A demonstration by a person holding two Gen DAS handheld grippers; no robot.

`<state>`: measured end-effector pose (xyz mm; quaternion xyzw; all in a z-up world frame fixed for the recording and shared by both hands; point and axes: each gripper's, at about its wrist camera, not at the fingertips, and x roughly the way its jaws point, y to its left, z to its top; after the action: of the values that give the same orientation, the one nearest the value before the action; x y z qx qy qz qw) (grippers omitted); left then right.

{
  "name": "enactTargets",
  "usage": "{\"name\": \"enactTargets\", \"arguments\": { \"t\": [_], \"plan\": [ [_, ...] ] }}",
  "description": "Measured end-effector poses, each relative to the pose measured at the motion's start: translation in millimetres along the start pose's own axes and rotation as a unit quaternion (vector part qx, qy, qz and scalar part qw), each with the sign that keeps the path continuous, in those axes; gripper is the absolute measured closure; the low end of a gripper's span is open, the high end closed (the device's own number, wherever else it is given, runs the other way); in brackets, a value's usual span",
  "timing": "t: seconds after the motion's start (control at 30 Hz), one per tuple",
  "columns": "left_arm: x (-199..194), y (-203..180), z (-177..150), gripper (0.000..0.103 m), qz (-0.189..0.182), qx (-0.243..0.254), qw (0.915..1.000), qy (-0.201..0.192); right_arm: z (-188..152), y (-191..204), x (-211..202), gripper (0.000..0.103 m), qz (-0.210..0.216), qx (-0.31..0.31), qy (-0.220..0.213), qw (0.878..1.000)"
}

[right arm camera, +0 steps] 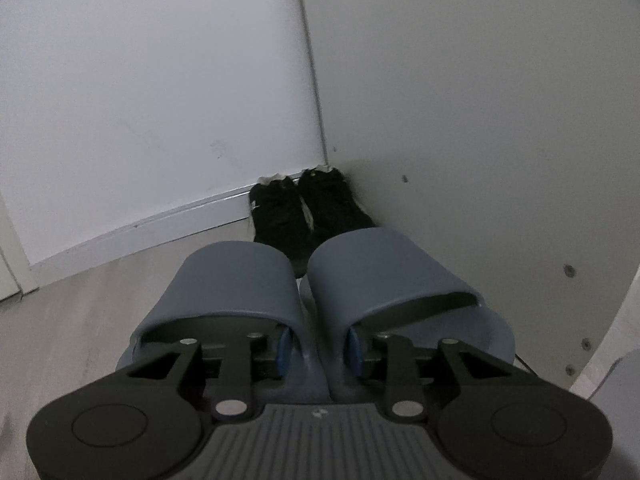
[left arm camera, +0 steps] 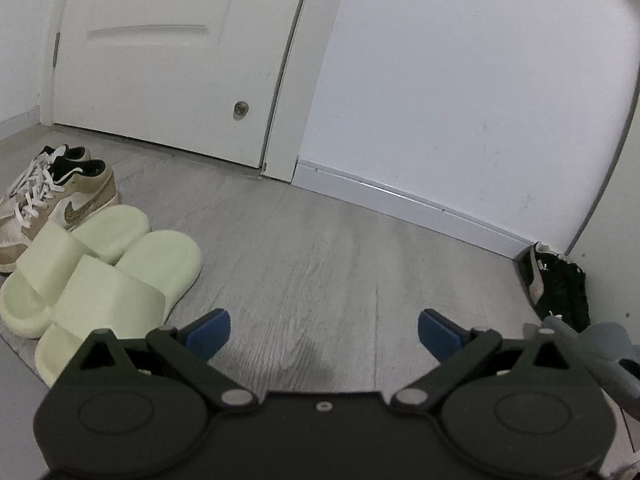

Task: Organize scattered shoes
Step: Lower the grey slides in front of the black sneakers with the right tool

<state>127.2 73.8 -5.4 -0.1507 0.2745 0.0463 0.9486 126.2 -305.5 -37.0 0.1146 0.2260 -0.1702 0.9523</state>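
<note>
**Grey floor, white corner: slides pinched side by side**

Pale wood floor (left arm camera: 320,240) meets white walls here. The right gripper (right arm camera: 318,350) has a finger inside each of the two blue-grey slides (right arm camera: 384,276), pads squeezing their inner walls together, just short of the black sneakers (right arm camera: 308,212) in the corner. The left gripper (left arm camera: 324,332) hangs wide open, empty, beside the pale green slides (left arm camera: 100,276) and tan sneakers (left arm camera: 52,196).

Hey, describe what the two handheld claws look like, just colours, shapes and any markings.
Both look alike. The left claw has a matte black body with two round discs, black linkage arms joined by silver pivot pins, and blue pads on its fingertips. The right claw has the same black linkages, silver pins and blue pads, plus a ribbed grey panel in the centre of its body. No cables, sleeves or lettering show.
</note>
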Motion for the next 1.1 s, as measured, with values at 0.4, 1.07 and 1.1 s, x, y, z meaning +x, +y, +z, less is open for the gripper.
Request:
{"name": "enactTargets", "arguments": {
  "t": [0.4, 1.07, 1.1],
  "plan": [
    [-1, -8, -5, 0.001, 0.007, 0.02, 0.9997, 0.013, -1, -50, 37, 0.066, -0.071, 0.085, 0.009, 0.994],
    [4, -15, -9, 0.001, 0.026, 0.042, 0.9984, 0.027, -19, -39, 74, 0.061, -0.087, 0.071, 0.062, 0.992],
    [4, -15, -9, 0.001, 0.026, 0.041, 0.9984, 0.027, -19, -35, 80, 0.061, -0.087, 0.055, 0.065, 0.993]
  ]
}}
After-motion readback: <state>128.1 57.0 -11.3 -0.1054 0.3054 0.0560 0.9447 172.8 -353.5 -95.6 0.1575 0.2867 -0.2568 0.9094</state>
